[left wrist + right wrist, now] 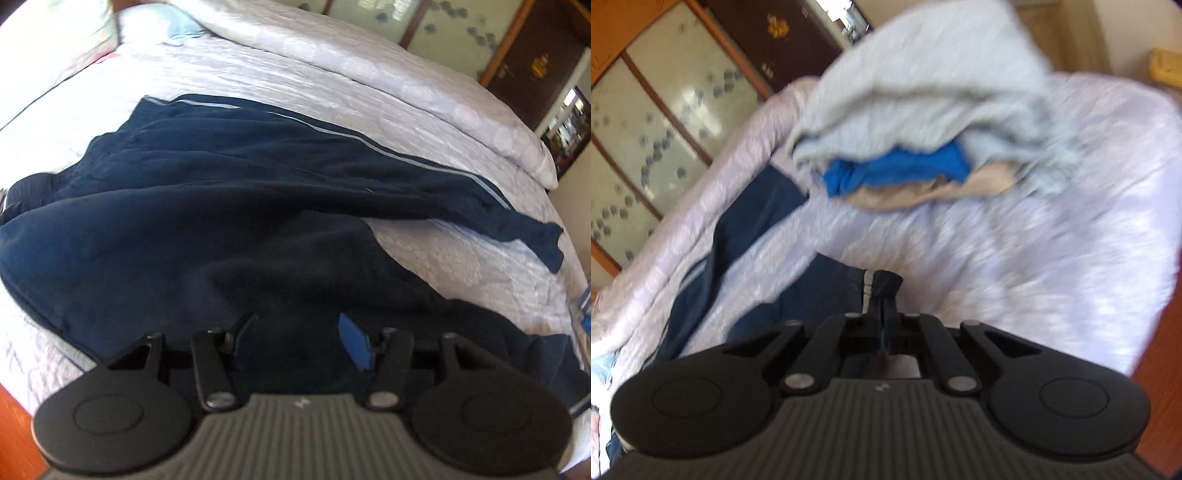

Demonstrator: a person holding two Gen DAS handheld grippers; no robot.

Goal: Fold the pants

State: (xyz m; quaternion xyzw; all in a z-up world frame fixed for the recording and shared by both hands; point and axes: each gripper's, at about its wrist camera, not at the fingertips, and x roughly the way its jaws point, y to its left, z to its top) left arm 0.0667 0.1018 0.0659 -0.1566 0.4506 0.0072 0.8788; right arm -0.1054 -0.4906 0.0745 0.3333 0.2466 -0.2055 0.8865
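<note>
Left tongs (pixel 299 339) stand partly open with dark pants (pixel 207 206) cloth between the fingers, though whether the pads press on it I cannot tell. Right tongs (pixel 884 295) are closed at a hem edge, seemingly pinching it. Pants lie spread and rumpled on the bed (pixel 424 122), legs apart: folding looks barely begun, every fold left. Other clothes (pixel 923 147) sit piled nearby.

one pants (pixel 221 192); one bed (pixel 369 85); one clothes pile (pixel 923 147)
</note>
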